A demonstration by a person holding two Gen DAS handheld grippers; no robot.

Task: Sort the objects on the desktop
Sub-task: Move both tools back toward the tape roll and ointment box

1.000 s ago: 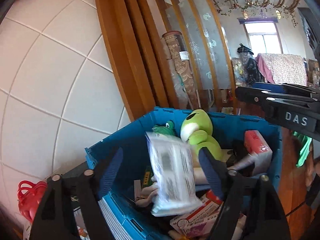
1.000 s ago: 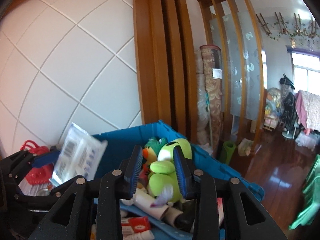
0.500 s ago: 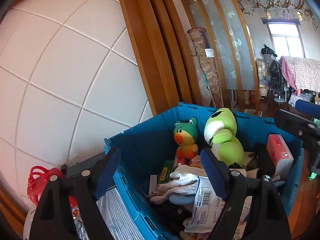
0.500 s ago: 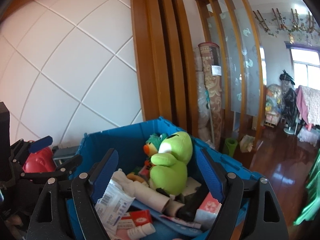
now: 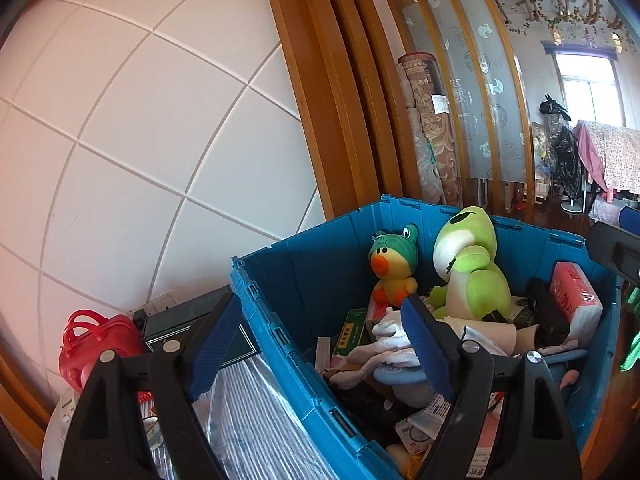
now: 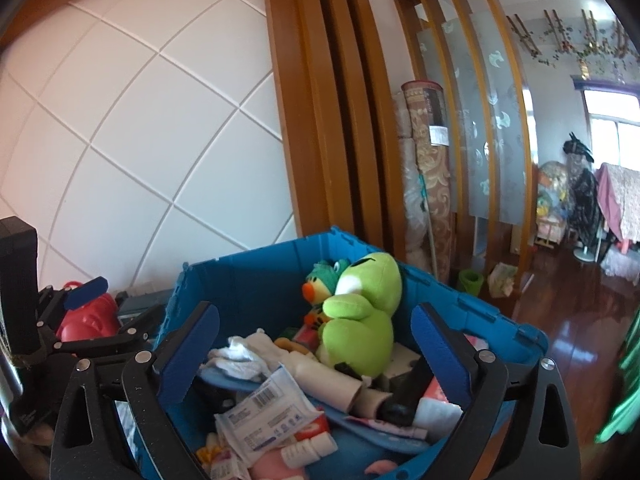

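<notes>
A blue crate (image 5: 304,264) (image 6: 248,280) stands against the white wall, full of loose things. Inside sit a green frog plush (image 5: 472,272) (image 6: 360,308), a small duck toy in a green hat (image 5: 392,268) (image 6: 324,280) and a red tissue pack (image 5: 576,300). A white barcoded packet (image 6: 268,412) lies on top of the pile. My left gripper (image 5: 320,308) (image 6: 92,308) stands open astride the crate's left wall, holding nothing. My right gripper (image 6: 316,312) (image 5: 616,248) hovers over the contents, its jaws opening, nothing between the pads.
Left of the crate sit a red bag (image 5: 92,344) (image 6: 88,320), a dark box (image 5: 188,320) and a silver ribbed pack (image 5: 248,420). Wooden posts and a rolled carpet (image 5: 432,152) stand behind. Wooden floor (image 6: 568,312) opens to the right.
The white packet left my left jaws and now lies in the crate. My right jaws went from nearly shut to wide. The left gripper shifted left toward the crate's wall.
</notes>
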